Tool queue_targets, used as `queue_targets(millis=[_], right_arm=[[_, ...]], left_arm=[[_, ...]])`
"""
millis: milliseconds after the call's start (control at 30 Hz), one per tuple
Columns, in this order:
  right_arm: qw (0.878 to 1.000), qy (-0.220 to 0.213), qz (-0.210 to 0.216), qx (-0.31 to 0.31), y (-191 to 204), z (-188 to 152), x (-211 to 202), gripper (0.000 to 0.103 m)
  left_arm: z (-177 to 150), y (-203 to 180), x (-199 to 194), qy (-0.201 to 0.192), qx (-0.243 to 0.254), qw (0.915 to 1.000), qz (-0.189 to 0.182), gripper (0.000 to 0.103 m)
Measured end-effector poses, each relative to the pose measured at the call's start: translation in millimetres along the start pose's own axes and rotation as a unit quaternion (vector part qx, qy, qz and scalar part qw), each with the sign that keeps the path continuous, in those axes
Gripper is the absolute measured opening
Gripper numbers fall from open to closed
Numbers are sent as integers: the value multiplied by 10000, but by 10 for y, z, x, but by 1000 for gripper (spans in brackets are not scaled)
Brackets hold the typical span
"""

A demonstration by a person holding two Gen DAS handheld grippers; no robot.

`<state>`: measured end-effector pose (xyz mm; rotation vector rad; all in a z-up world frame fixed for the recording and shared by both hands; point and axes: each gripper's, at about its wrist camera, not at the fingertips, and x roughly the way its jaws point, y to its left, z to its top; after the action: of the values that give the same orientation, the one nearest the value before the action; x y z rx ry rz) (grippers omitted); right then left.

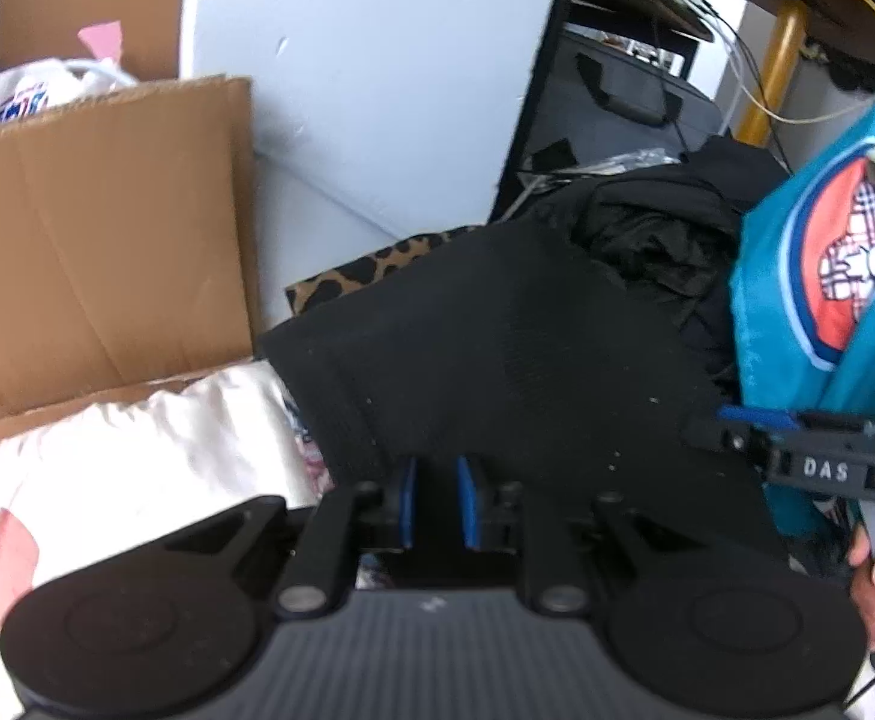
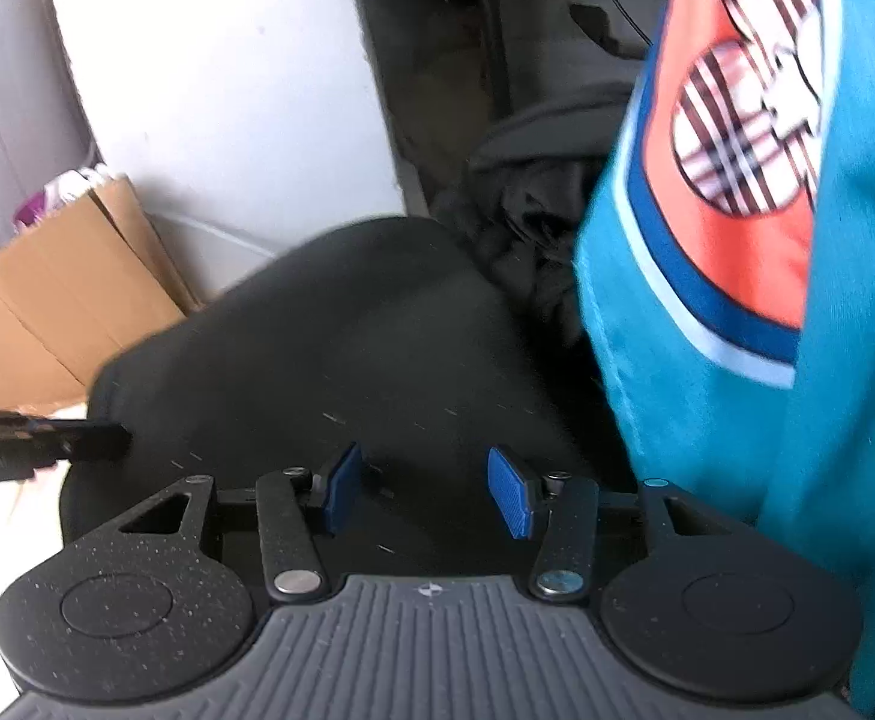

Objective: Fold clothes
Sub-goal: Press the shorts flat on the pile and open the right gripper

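A: Left gripper?
B: Jaws narrow, black garment pinched between them

A: Right gripper?
B: Jaws wide, gripping nothing; same garment just ahead; teal jersey hanging to their right

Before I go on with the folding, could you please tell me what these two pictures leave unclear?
- Black garment: its near edge is hidden behind the left tongs in the left view, so a grip cannot be confirmed.
- Right tongs: open in the right view; in the left view the black cloth hides their tips.
- Teal shirt: cut off by the right edge in both views.
- Box: contents too blurred to identify.
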<state>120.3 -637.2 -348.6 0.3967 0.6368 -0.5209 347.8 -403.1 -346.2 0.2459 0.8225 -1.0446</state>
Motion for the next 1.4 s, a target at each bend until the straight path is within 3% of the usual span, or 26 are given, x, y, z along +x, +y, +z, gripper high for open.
queue_targets(millis=[100,200,233,267,367,433,567,933,1200,1400], right_arm=[[9999,75,-132,51,-81,-103,7,55],[9997,124,-146,120,-144,-205,-28,56],[9997,124,-156,124,-157,-229,-46,57],[9997,128,-171,141,-177,-248,-67,57],[9994,148,-228,217,-250,-291,-132,57],[9992,161,-266,267,-299,-321,-176,57],[9984,209,-367,382,-394,-396,-276,57],[9988,140,-317,337,-324,-475,-489,57],[9998,175,-76,90,-64,-503,-395,57],[9990,328,-100,294,-57,-658,-419,57]], left_arm=[[0,72,63,0,-78,10000,-46,20],[10,99,108,-9,-36,10000,12,31],[23,111,109,5,-61,9999,92,47],[36,125,109,22,-96,9998,181,55],[53,186,54,-18,-272,9996,23,48],[53,154,11,-73,-104,9999,115,43],[66,191,-82,-147,-103,9994,281,20],[1,-52,-474,-561,-293,9980,32,21],[-329,-306,-355,-301,-266,9992,-34,21],[-564,-233,-379,-80,-449,9989,69,21]])
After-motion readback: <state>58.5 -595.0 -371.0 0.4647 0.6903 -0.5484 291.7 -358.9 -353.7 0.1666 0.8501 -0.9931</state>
